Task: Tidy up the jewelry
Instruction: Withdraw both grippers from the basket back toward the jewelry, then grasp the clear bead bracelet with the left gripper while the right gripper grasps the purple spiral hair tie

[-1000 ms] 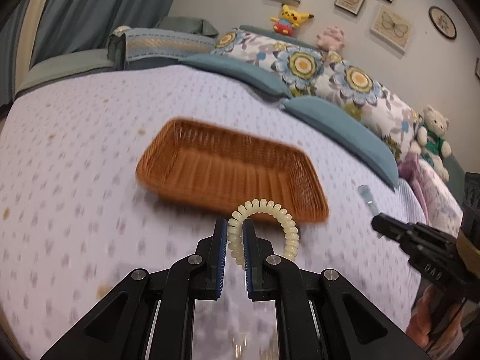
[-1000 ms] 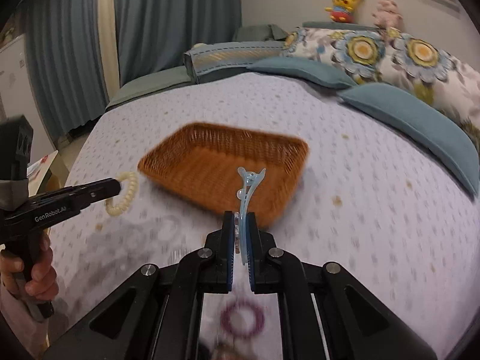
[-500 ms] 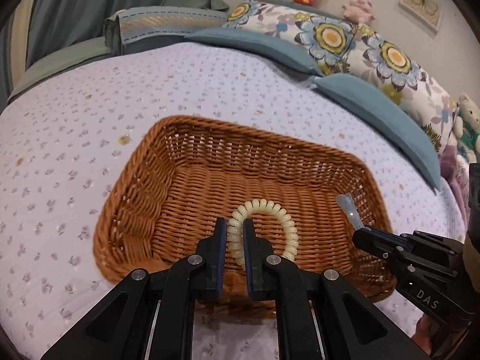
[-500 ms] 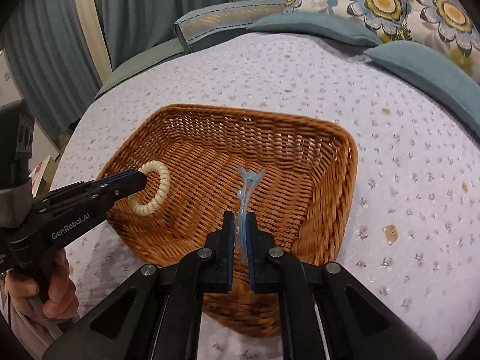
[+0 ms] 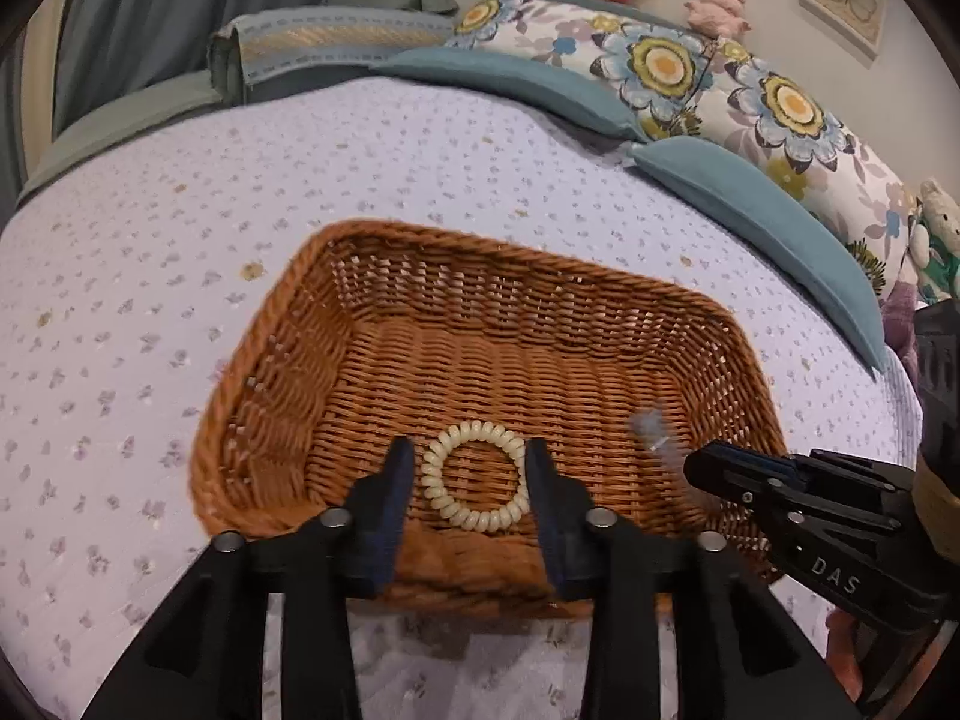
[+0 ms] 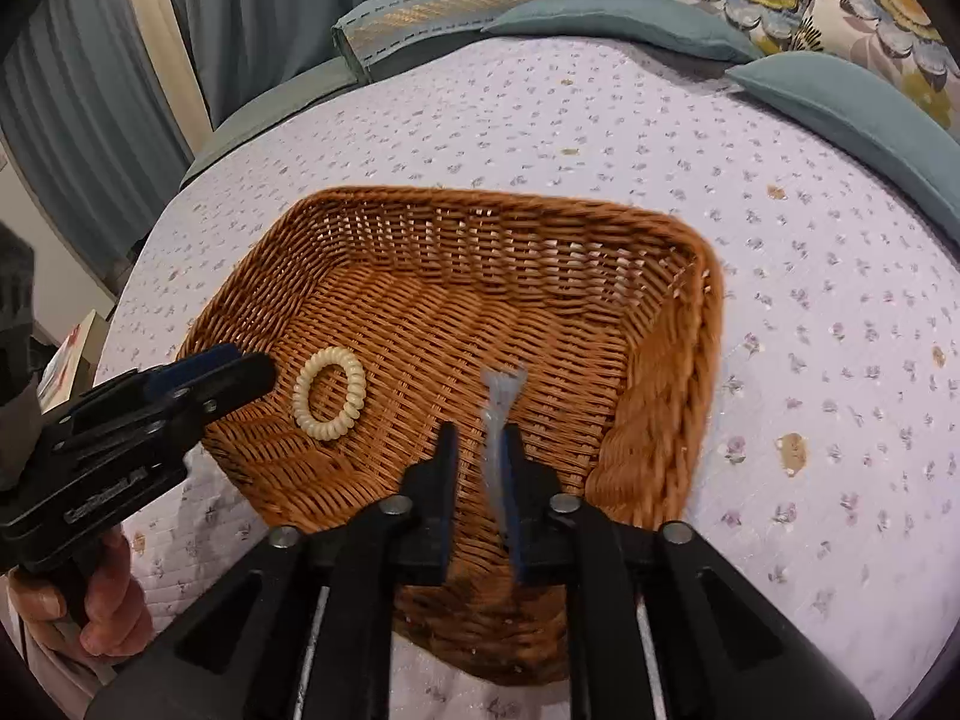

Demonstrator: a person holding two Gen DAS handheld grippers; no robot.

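Observation:
A brown wicker basket (image 5: 498,246) (image 6: 480,195) sits on the lilac bedspread. My left gripper (image 5: 468,456) hangs over its near wall, and its jaws are opening. The cream coil hair tie (image 5: 474,477) shows between the fingers without touching either pad, low over the basket floor. From the right wrist view the hair tie (image 6: 329,393) lies just beyond the left gripper's (image 6: 258,369) tip. My right gripper (image 6: 480,462) is also opening over the basket. The pale blue hair clip (image 6: 501,414) is blurred, close against the right finger (image 6: 513,468), clear of the other. It also shows, blurred (image 5: 654,432), off the right gripper's (image 5: 699,468) tip.
Teal pillows (image 5: 756,210) and floral cushions (image 5: 780,102) line the far side of the bed. A folded blanket (image 5: 336,42) and curtains (image 6: 270,12) stand behind. A person's hand (image 6: 102,600) holds the left gripper's handle. Bedspread (image 6: 810,360) surrounds the basket.
Both grippers came forward and down over the basket, then their jaws parted. The hair tie left the left pads and the blue clip slipped loose from the right pads.

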